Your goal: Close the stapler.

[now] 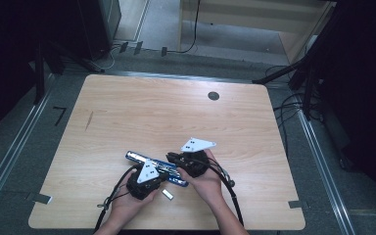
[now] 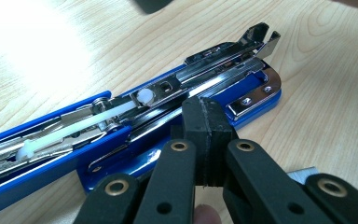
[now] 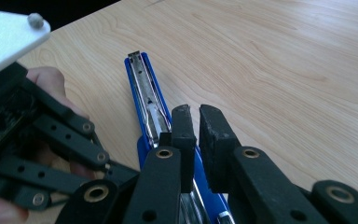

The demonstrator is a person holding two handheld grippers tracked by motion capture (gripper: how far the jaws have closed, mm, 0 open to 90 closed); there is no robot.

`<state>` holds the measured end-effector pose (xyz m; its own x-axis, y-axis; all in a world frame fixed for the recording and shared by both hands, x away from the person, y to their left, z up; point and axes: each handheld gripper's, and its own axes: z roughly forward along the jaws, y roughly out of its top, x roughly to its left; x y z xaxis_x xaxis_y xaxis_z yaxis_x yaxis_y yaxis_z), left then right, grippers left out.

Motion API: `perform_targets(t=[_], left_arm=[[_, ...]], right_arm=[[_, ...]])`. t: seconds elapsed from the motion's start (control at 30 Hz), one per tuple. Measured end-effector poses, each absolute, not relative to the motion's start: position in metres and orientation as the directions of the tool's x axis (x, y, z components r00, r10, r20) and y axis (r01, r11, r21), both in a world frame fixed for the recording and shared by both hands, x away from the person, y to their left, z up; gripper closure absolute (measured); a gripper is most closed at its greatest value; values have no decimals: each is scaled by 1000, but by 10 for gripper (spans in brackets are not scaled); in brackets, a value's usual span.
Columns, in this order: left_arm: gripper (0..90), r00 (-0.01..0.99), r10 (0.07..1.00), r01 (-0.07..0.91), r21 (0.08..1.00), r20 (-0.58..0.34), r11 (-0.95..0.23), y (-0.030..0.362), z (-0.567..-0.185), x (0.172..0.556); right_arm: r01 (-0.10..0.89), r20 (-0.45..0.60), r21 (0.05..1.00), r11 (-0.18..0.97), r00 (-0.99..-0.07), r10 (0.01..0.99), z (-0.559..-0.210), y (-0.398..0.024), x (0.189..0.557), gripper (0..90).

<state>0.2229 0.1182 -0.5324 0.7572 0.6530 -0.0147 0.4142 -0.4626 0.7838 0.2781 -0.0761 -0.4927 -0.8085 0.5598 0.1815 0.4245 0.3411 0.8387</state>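
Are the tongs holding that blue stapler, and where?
Neither holds it. The left tongs are shut with nothing between them, resting over the open stapler near its base. The right tongs stand slightly apart above it, gripping nothing.

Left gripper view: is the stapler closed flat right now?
No. The blue stapler lies swung open on the table, its metal staple channel and white pusher exposed.

A light wood-grain table (image 1: pixel 176 112) with rounded corners stands on grey floor (image 1: pixel 10 161), a small dark round cap (image 1: pixel 213 96) set near its far edge. Metal rails (image 1: pixel 323 166) run along both sides, black cables (image 1: pixel 289 105) trail at right, and pale wooden furniture (image 1: pixel 254 14) stands behind, the corners in deep shadow
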Motion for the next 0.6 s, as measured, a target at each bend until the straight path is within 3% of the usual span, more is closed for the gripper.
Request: perform_targets(t=[0.6], left_arm=[[900, 756, 654, 418, 783, -20, -460, 119, -532, 223]], right_arm=[[430, 182, 842, 326, -795, 578, -506, -112, 233, 832]])
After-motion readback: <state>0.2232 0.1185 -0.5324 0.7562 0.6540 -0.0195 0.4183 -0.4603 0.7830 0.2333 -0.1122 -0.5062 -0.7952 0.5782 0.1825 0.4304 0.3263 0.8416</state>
